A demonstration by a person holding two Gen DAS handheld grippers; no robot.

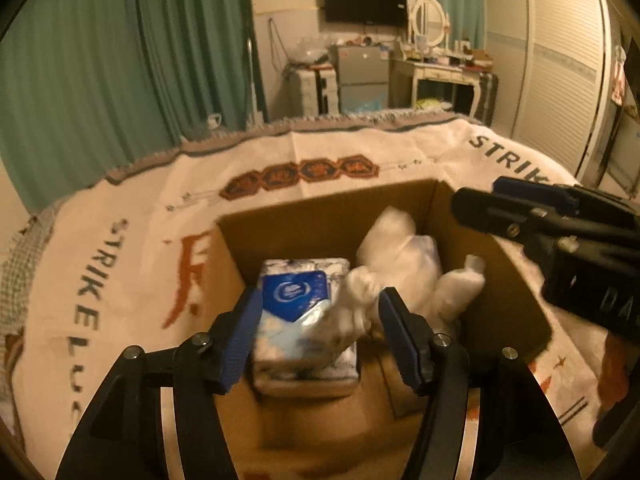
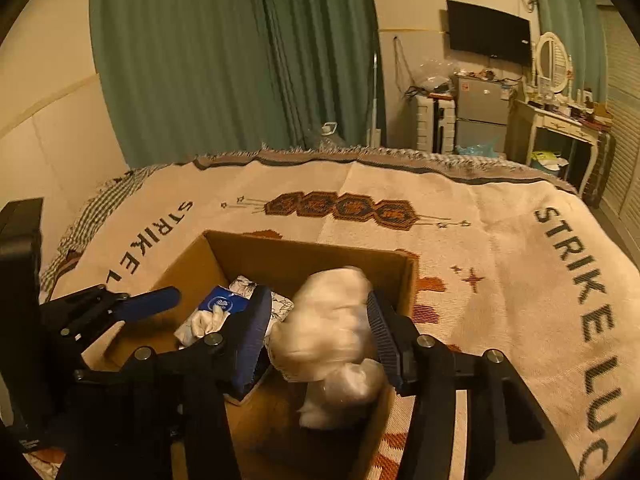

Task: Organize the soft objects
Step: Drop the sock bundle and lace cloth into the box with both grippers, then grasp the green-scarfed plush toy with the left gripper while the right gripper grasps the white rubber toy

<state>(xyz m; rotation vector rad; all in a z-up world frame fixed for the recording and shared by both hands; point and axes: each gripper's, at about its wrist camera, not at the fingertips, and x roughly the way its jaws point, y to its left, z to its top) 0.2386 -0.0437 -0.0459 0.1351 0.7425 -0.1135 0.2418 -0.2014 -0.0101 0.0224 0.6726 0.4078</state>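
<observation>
Tissue pack [image 1: 298,320] at lower centre inside cardboard box [image 1: 320,216], long axis running up-frame, left gripper [image 1: 316,320] jaws wide above it, right gripper [image 2: 320,332] jaws wide around white plush [image 2: 332,316].

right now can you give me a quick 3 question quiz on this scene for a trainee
1. True or false: the cardboard box sits on a blanket printed with the word STRIKE.
2. Multiple choice: what lies between the open fingers of the left claw in its own view? A) a glass jar B) a tissue pack with a blue label with a crumpled white cloth on it C) a metal spoon
3. Fill in: the right claw is open above a white ____ bundle inside the box.

Key
1. True; the blanket shows the lettering on both sides of the box.
2. B
3. plastic-wrapped
</observation>
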